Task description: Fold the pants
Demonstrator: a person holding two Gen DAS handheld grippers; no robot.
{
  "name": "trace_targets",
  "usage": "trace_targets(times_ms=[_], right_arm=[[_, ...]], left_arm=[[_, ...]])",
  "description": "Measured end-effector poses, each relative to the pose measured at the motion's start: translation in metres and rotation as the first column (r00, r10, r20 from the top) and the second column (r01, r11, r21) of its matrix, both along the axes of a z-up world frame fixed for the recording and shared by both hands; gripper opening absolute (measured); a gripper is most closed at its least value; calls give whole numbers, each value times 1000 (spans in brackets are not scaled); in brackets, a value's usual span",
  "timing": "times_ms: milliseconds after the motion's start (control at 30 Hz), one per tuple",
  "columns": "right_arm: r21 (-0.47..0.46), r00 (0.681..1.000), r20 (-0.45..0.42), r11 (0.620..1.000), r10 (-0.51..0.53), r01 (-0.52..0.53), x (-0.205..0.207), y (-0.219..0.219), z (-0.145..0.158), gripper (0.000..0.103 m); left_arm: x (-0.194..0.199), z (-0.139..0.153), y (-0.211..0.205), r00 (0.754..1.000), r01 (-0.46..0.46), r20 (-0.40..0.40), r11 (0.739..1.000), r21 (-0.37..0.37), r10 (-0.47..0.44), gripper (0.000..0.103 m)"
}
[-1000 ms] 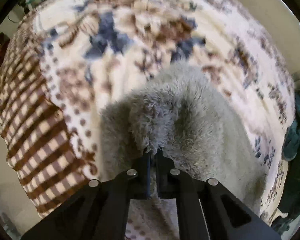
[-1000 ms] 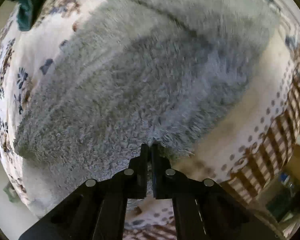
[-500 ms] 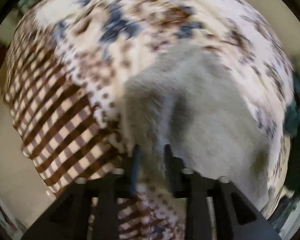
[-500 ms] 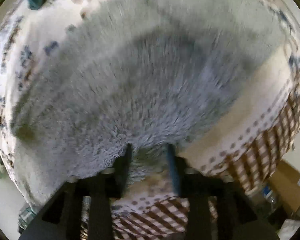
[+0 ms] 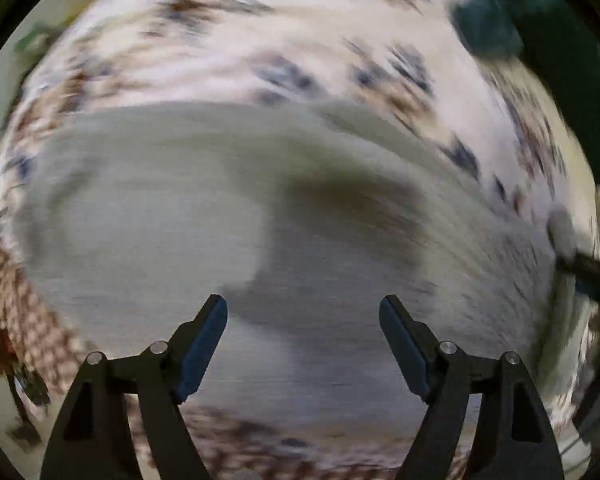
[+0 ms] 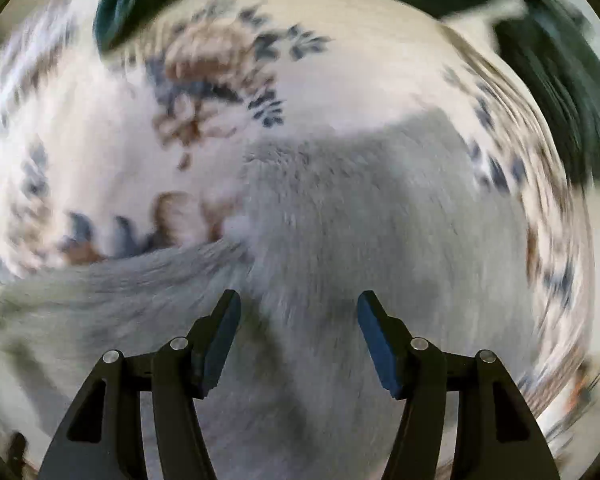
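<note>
The grey fleece pants (image 5: 188, 216) lie spread on a floral blanket (image 5: 284, 40), blurred by motion in the left wrist view. My left gripper (image 5: 303, 304) is open and empty just above the fleece. In the right wrist view the pants (image 6: 360, 240) fill the lower middle, with one part stretching left (image 6: 100, 280). My right gripper (image 6: 299, 300) is open and empty over the fleece.
The blanket (image 6: 100, 120) has brown and blue flowers and a checked brown border (image 5: 24, 312) at the left. Dark green cloth lies at the top right of the left wrist view (image 5: 500, 28) and along the top of the right wrist view (image 6: 560, 80).
Both grippers were shut on the pants' edge one second ago. Both have opened wide, let go of the fleece, and swung to a new view of the pants.
</note>
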State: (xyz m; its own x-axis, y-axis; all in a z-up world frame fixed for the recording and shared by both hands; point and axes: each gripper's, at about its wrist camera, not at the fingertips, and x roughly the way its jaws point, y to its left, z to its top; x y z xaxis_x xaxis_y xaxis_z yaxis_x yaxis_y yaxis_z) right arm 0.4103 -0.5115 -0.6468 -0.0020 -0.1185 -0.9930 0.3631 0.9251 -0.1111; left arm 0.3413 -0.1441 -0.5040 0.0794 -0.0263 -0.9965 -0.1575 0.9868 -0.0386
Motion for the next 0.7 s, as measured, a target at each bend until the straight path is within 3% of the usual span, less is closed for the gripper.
trace_targets(times_ms=[33,67,100,200,300,367,433,500,533,600,633,700], right_arm=[[-24,1000,-13,999,23,-23,6,8,-13,38],[-54,999,-21,998,40,-42,9,6,-20,8],[-76,1000,-9,997,22,-23,5,-3,-18,9],[-60,983,132,989,-126,135,-34,-54,17,9],[-13,919,208,939,-334,344,-105,-117,47,9],[72,855,178,873,-487,483,-162,-156,44,11],[131,828,87,830,-555,542,-195,-177,23,20],[131,822,-61,812,-567,569,-222,-188,0,22],[138,804,-98,792,-587,595,-234,-192,-6,22],[165,772,-78,756,-631,634,-249,-197,2,30],[165,762,-51,747,-645,644,-251,-200,10,39],[209,754,20,740,-657,639,-244,-203,28,41]], left_arm=[[2,-7,-15,1000,22,-17,1000,4,-22,77],[3,-12,-33,998,55,-28,998,10,-55,77],[2,-16,-48,996,84,-38,996,23,-83,77],[-6,-18,-74,991,124,-44,992,15,-123,77],[-16,-18,-91,990,138,-43,990,13,-138,77],[-22,-21,-99,990,135,-49,991,4,-134,77],[-26,-27,-108,989,134,-62,991,3,-133,77],[-27,-29,-113,989,135,-68,991,5,-134,77],[-27,-29,-116,988,137,-66,991,2,-137,77],[-24,-26,-123,988,147,-50,989,10,-147,77],[-21,-22,-125,988,152,-37,988,12,-152,77],[-11,-17,-128,988,154,-15,988,21,-154,77]])
